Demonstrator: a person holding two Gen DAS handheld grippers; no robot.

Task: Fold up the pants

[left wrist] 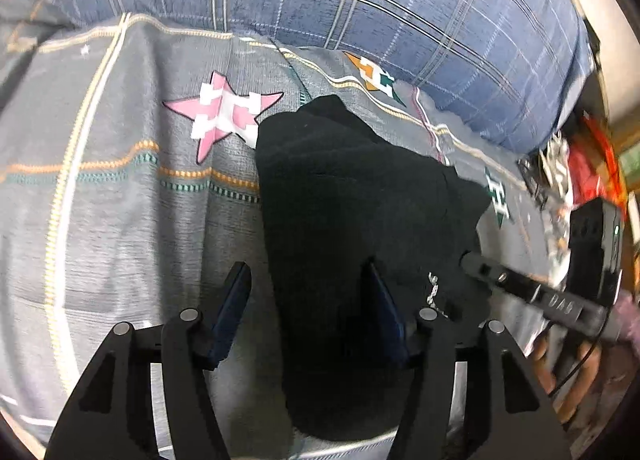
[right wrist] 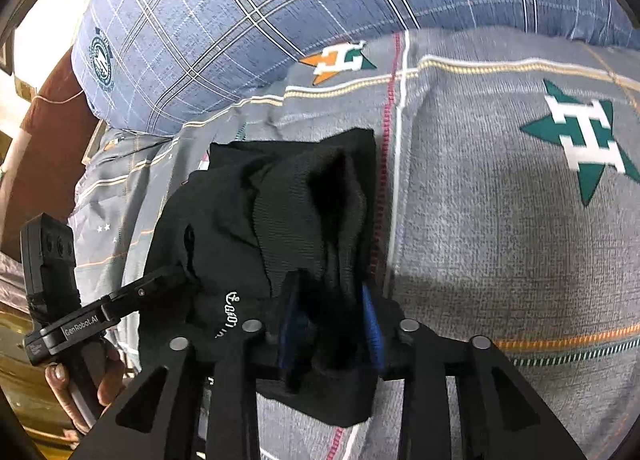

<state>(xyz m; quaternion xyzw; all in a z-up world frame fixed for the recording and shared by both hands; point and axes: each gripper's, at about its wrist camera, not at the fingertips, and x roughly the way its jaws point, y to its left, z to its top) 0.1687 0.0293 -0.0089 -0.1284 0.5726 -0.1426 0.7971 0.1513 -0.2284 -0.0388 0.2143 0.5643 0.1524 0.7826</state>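
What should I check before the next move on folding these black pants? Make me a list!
1. Left gripper open: ok, its jaws stand apart and press nothing.
2. Right gripper free of the pants: cannot tell; black cloth bunches between its pads.
3. Pants lying flat: not ok, they look lumpy and creased.
4. Pants on the bedsheet, off the plaid pillow: ok.
5. Grippers not bumping each other: ok, they are apart.
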